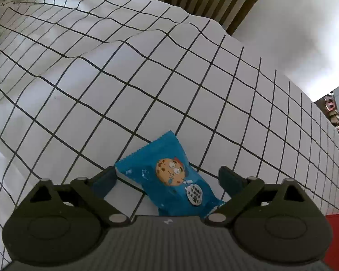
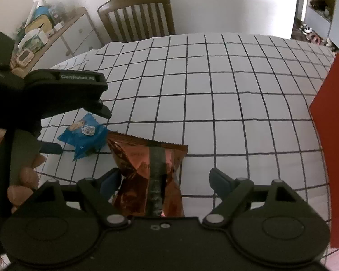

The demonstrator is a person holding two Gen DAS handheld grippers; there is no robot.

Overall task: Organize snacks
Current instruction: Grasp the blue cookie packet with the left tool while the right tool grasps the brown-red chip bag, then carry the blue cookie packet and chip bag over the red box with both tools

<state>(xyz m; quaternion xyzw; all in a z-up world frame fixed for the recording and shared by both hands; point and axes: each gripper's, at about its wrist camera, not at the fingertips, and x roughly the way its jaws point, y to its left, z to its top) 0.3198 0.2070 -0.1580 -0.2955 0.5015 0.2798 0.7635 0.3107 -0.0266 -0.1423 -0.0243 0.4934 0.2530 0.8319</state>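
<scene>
- The left hand-held gripper (image 1: 168, 177) is wide open, with one finger on each side of a blue cookie packet (image 1: 169, 176). The left finger looks like it is at the packet's corner; I cannot tell if it touches.
- The blue cookie packet lies flat on the tabletop (image 1: 101, 72), which has a white cloth with black squares. A smiling cookie face is drawn on it.
- The right hand-held gripper (image 2: 165, 179) is wide open too. A shiny brown snack bag (image 2: 147, 169) lies between its fingers, closer to the left finger and apart from the right one.
- In the right wrist view, the blue cookie packet (image 2: 84, 135) lies just left of the brown snack bag, and their edges look like they meet.
- The left hand-held gripper (image 2: 79, 124) hangs over the blue packet in that view, and a person's fingers (image 2: 28, 176) hold its handle.
- A red box (image 2: 334, 146) stands at the right edge of the tabletop (image 2: 214, 90).
- A wooden chair (image 2: 137, 13) stands behind the far side of the tabletop.
- A white cabinet (image 2: 74, 33) with many small things on top stands far left by the wall.
</scene>
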